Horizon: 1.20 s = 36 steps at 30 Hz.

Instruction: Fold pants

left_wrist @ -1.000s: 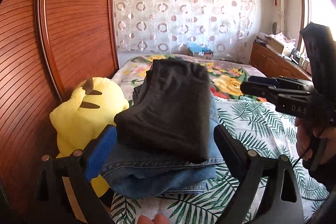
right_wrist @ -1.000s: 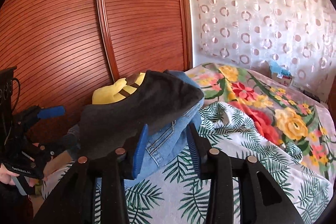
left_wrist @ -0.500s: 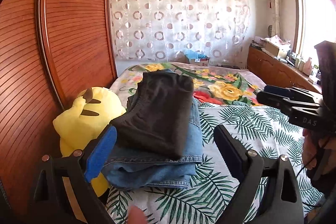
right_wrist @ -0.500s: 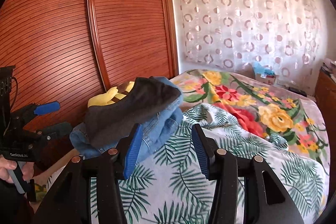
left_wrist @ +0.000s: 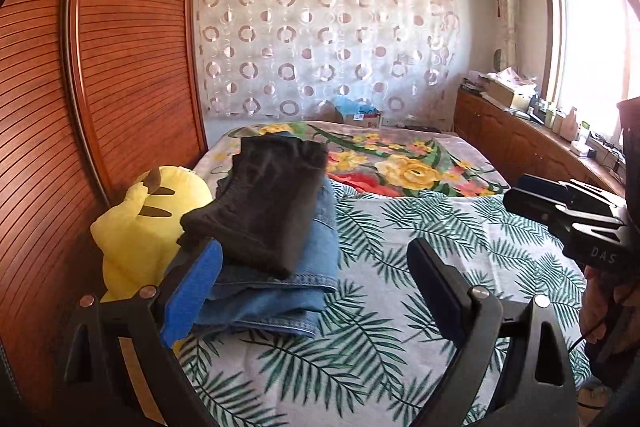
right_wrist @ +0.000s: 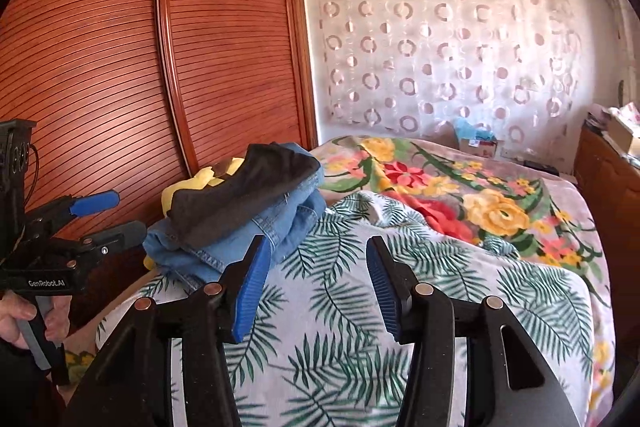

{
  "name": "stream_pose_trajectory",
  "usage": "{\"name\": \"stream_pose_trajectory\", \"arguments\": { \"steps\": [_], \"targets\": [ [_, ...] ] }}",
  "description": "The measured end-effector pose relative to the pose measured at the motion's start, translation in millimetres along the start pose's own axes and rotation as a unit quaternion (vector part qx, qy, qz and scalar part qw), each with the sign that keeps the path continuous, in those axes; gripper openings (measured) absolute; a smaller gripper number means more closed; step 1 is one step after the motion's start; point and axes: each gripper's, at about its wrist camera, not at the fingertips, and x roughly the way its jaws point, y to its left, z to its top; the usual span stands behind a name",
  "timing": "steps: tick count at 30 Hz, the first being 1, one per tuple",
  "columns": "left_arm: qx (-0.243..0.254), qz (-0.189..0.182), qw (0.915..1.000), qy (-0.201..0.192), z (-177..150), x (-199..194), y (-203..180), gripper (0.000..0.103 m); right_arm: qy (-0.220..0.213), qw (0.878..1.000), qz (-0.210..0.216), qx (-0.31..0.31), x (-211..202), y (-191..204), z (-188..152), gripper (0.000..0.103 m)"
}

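Folded dark grey pants (left_wrist: 264, 203) lie on top of folded blue jeans (left_wrist: 288, 279) at the left side of the bed. The stack also shows in the right wrist view, with the grey pants (right_wrist: 244, 195) over the jeans (right_wrist: 280, 227). My left gripper (left_wrist: 316, 287) is open and empty, held back from the stack, its left pad near the jeans' edge. My right gripper (right_wrist: 316, 283) is open and empty above the palm-leaf sheet (right_wrist: 360, 327), to the right of the stack. Each gripper shows in the other's view: right gripper (left_wrist: 560, 203), left gripper (right_wrist: 104, 219).
A yellow plush toy (left_wrist: 148, 223) sits between the stack and the slatted wooden wardrobe (left_wrist: 100, 87). A floral blanket (left_wrist: 400, 163) covers the far half of the bed. A wooden cabinet (left_wrist: 532, 147) with clutter runs along the right wall under the window.
Both grippers have drawn back and risen away from the stack, so the clothes look smaller and farther. The right gripper's jaws have opened wider. The stack has not moved.
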Motion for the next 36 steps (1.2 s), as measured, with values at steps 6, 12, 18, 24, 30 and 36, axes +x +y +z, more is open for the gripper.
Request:
{"name": "stream_pose_trajectory", "arguments": {
  "steps": [6,12,18,24,30,36],
  "targets": [
    [0.013,-0.010,0.9999,-0.005,-4,-13,-17,0.094,0.001,0.999,-0.036,0.008,-28,10,-13,0.052],
    [0.021,-0.027,0.9993,-0.013,-2,-27,-33,0.094,0.002,0.998,-0.063,0.018,-55,18,-18,0.055],
    [0.029,-0.042,0.9985,-0.021,0,-42,-50,0.094,-0.007,0.995,-0.090,0.032,-76,26,-23,0.069],
    [0.029,-0.057,0.9978,-0.021,-7,-52,-68,0.094,-0.007,0.992,-0.113,0.048,-91,30,-32,0.070],
    [0.033,-0.067,0.9971,-0.012,-15,-54,-87,0.094,-0.005,0.989,-0.132,0.068,-97,28,-37,0.070],
    [0.037,-0.069,0.9968,-0.016,-15,-60,-103,0.094,-0.018,0.985,-0.153,0.084,-107,30,-33,0.070]
  ]
}}
